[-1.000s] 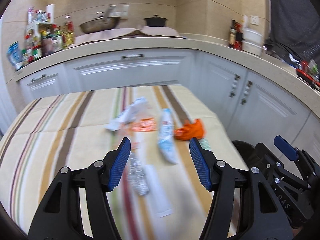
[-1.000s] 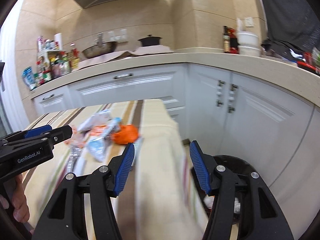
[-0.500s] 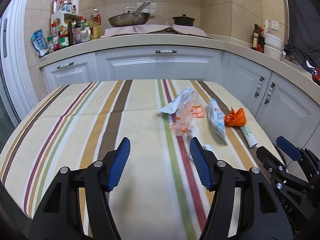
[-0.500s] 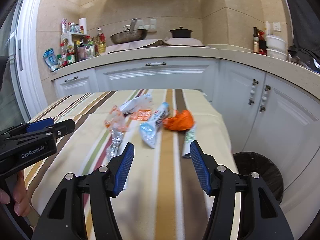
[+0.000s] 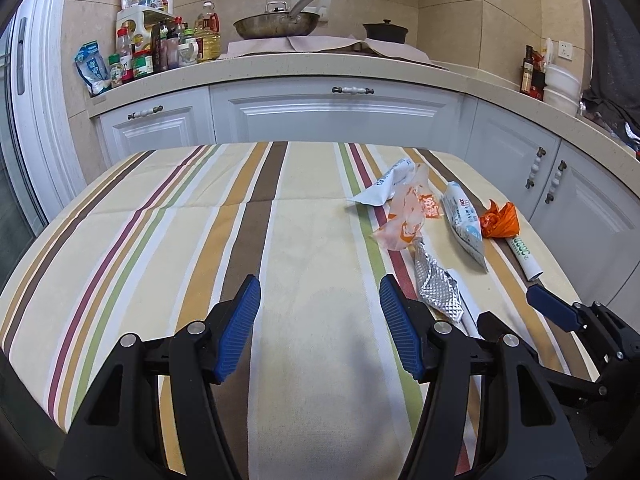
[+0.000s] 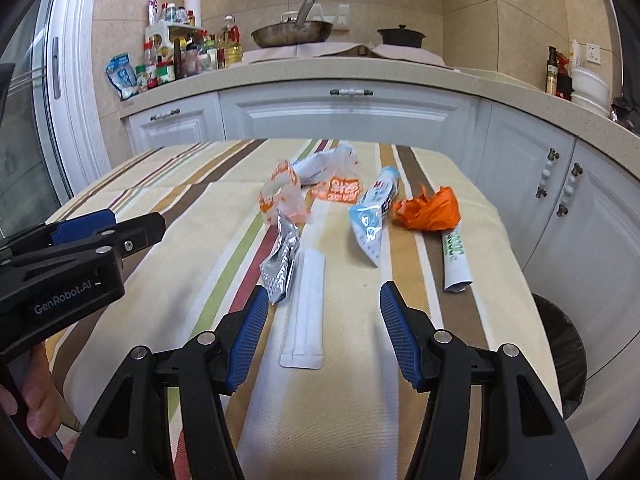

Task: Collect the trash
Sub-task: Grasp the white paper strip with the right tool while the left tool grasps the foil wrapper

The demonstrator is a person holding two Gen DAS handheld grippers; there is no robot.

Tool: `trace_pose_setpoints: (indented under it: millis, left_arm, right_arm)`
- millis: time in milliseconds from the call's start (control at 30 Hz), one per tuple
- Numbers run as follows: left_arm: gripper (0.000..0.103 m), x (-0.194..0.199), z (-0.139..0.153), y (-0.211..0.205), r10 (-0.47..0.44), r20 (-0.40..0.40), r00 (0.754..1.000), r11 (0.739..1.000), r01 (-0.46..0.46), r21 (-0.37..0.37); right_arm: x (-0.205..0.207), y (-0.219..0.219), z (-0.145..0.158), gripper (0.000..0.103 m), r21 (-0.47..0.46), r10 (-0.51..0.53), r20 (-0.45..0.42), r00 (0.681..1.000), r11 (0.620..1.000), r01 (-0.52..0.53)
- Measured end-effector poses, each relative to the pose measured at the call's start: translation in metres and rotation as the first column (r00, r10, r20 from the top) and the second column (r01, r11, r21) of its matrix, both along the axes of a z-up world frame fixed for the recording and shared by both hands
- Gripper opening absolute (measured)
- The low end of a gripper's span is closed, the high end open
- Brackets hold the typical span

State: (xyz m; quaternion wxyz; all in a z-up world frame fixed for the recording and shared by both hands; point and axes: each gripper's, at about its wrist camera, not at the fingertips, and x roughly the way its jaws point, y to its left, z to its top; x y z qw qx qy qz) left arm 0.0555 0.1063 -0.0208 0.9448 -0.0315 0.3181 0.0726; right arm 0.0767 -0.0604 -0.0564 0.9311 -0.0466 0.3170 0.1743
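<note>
We're at approach, nothing picked yet. Left gripper (image 5: 320,328) and right gripper (image 6: 324,330) both stand about half open, empty. Trash lies on the striped table (image 6: 360,400): white sachet (image 6: 306,304) nearest the right gripper, just beyond its fingertips, foil wrapper (image 6: 280,260) touching its left edge. Next: lower, straddle the sachet, close. Bin (image 6: 560,356) sits off the table's right edge, half hidden; contents unseen.

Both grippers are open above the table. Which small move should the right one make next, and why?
Probably lower the right gripper onto the flat white packet: it lies nearest, already between the open jaws, and the black bin stands close beside the table.
</note>
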Motion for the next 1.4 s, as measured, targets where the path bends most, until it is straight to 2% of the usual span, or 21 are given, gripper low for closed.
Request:
trace_pose_setpoints:
  millis: [133, 333, 467, 600, 933, 1400]
  left_arm:
    - [0.060, 0.001, -0.004, 0.001, -0.001, -0.009, 1.000, 1.000, 0.001, -0.005]
    - [0.060, 0.002, -0.010, 0.001, -0.005, -0.023, 1.000, 1.000, 0.005, -0.010]
    - [0.060, 0.002, -0.011, -0.002, -0.008, -0.027, 1.000, 1.000, 0.008, -0.007]
    - [0.060, 0.003, -0.013, -0.005, -0.014, -0.031, 0.999, 1.000, 0.013, -0.007]
    - [0.060, 0.009, -0.014, -0.024, -0.052, -0.041, 0.998, 0.999, 0.051, -0.015]
    - [0.060, 0.037, -0.027, -0.076, -0.130, -0.087, 0.988, 0.991, 0.131, 0.001]
  right_arm:
    - [0.003, 0.000, -0.005, 0.055, -0.008, -0.004, -0.028, 1.000, 1.000, 0.004]
    - [0.009, 0.003, -0.011, 0.046, -0.015, 0.016, -0.087, 0.996, 1.000, -0.017]
    - [0.012, 0.002, -0.014, 0.037, -0.002, 0.036, -0.125, 0.991, 0.999, -0.037]
    - [0.011, 0.001, -0.015, 0.023, 0.000, 0.044, -0.123, 0.991, 0.999, -0.044]
    - [0.005, -0.014, -0.007, 0.022, -0.008, 0.016, -0.068, 0.998, 1.000, -0.017]
    - [0.007, -0.075, 0.000, 0.022, 0.032, -0.109, -0.012, 0.994, 0.994, 0.109]
